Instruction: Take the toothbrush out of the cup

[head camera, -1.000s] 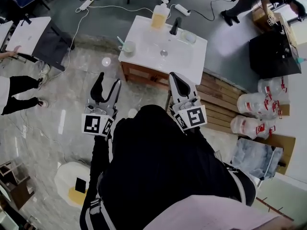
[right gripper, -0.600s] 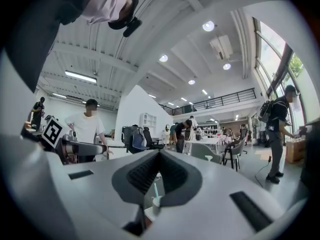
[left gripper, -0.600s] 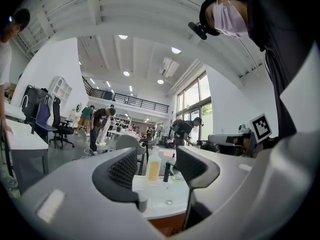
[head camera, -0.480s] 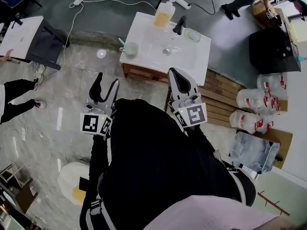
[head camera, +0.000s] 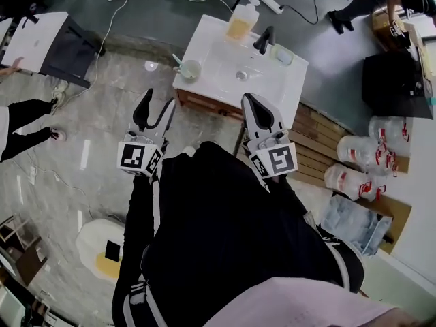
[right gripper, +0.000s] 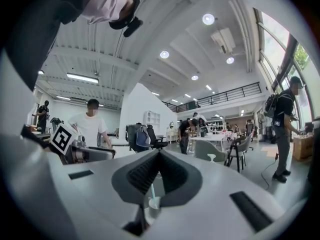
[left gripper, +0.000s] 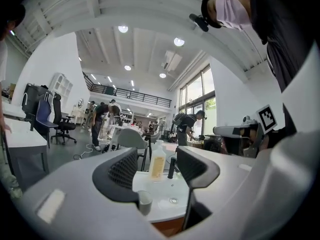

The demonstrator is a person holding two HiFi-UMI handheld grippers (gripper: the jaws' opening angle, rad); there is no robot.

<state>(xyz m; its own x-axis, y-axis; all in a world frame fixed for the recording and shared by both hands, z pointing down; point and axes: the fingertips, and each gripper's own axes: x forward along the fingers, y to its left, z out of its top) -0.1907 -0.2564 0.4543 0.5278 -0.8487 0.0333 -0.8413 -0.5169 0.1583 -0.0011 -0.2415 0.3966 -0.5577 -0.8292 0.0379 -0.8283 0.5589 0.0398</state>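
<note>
Both grippers hover short of the white tabletop [head camera: 204, 43], well apart from everything on it. Left gripper [head camera: 155, 109]: jaws spread, gripping nothing. Right gripper [head camera: 250, 104]: jaws pressed together, empty. The cup [head camera: 189, 69] sits at the tabletop's near-left corner. The toothbrush [head camera: 178, 60] stands inside it, apparently leaning left, though it's tiny from here. Bottle [head camera: 240, 24] and tap [head camera: 264, 39] stand behind.

Cup [head camera: 189, 69] is sitting on the vanity top's [head camera: 272, 90] front-left corner, with the toothbrush [head camera: 178, 60] standing in it. Bottle [head camera: 242, 24] and faucet [head camera: 264, 39] are standing along the back edge. Left gripper [head camera: 159, 99] is hanging before the cup's corner, right gripper [head camera: 249, 99] before mid-front.
</note>
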